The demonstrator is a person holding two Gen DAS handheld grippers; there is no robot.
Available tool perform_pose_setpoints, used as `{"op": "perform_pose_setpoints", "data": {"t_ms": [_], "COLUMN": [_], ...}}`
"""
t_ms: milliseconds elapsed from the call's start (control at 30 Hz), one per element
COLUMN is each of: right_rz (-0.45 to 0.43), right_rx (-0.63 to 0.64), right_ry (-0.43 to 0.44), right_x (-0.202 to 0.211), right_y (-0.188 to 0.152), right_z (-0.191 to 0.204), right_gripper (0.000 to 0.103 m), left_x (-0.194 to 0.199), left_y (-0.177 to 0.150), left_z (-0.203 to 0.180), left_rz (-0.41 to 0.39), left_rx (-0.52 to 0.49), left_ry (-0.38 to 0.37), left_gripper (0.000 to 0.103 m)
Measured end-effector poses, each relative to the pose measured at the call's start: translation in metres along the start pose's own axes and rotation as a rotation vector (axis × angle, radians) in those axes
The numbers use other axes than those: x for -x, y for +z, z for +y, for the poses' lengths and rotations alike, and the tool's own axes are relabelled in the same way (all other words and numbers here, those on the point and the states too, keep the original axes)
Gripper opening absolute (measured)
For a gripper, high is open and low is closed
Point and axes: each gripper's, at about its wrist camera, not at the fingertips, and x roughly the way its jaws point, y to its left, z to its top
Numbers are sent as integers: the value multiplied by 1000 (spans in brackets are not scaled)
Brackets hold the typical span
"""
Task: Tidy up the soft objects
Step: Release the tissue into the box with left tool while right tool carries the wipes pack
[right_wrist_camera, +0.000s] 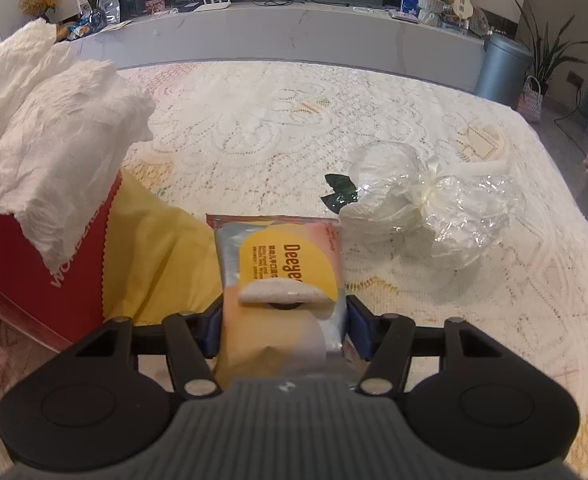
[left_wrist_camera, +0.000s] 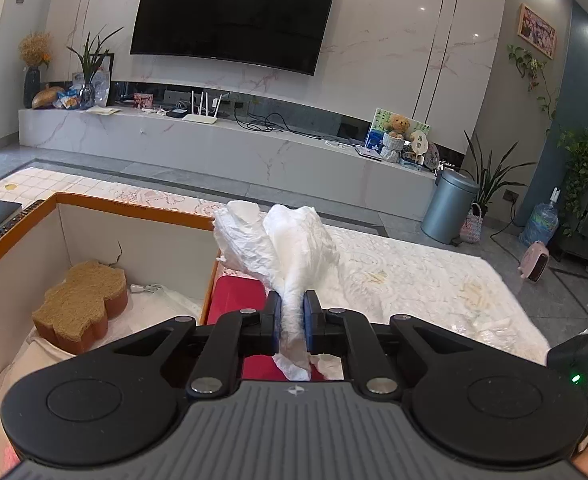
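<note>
— White crumpled tissue (left_wrist_camera: 294, 256) fans up out of the left gripper (left_wrist_camera: 293, 322), whose jaws are clamped tight on its twisted lower end. Where does it hang?

— Over the red box (left_wrist_camera: 236, 300) beside the orange-rimmed bin (left_wrist_camera: 134, 210) (a tan sponge-like block (left_wrist_camera: 80, 304) lies inside, on white cloth). Seen from the right wrist, the same tissue (right_wrist_camera: 60, 152) spreads above that red box (right_wrist_camera: 30, 264) at the left edge.

— And the right gripper (right_wrist_camera: 284, 330)?

— Its jaws stand on either side of a wet-wipes pack (right_wrist_camera: 282, 252), blue pads against the pack's two sides; the pack's flap is peeled up, showing a white strip. Whether the pack is lifted or lying on the desk (right_wrist_camera: 254, 128) cannot be told.

— What else is on the lace-covered desk?

— A yellow cloth (right_wrist_camera: 154, 256) lies between the red box and the pack, touching both. A clear cellophane bundle (right_wrist_camera: 426, 208), tied with a cream ribbon and showing a dark leaf, sits just right of the pack.
</note>
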Motion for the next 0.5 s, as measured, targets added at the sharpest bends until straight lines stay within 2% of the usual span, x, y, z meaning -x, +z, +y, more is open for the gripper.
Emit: {"op": "perform_pose_setpoints", "data": {"t_ms": [167,267,400,500], "right_rz": [-54,-91,-127,-190], "right_rx": [-17,-61,-81,-87], "right_ry": [20,11,41,58], "right_x": [20,33,48,68], "right_y": [-1,-2,-1,4], "right_z": [-6,-9,-6,1], "right_gripper": [57,57,55,55], "left_x": [20,31,53,70], "left_y": [13,21,30,39], "left_z": [-2,-4,-3,3], "left_rz": [10,10,-42,-75], "left_rx": [20,4,-25,-36], "left_ry": [-13,10,30,29], "left_gripper": [12,12,12,12]}}
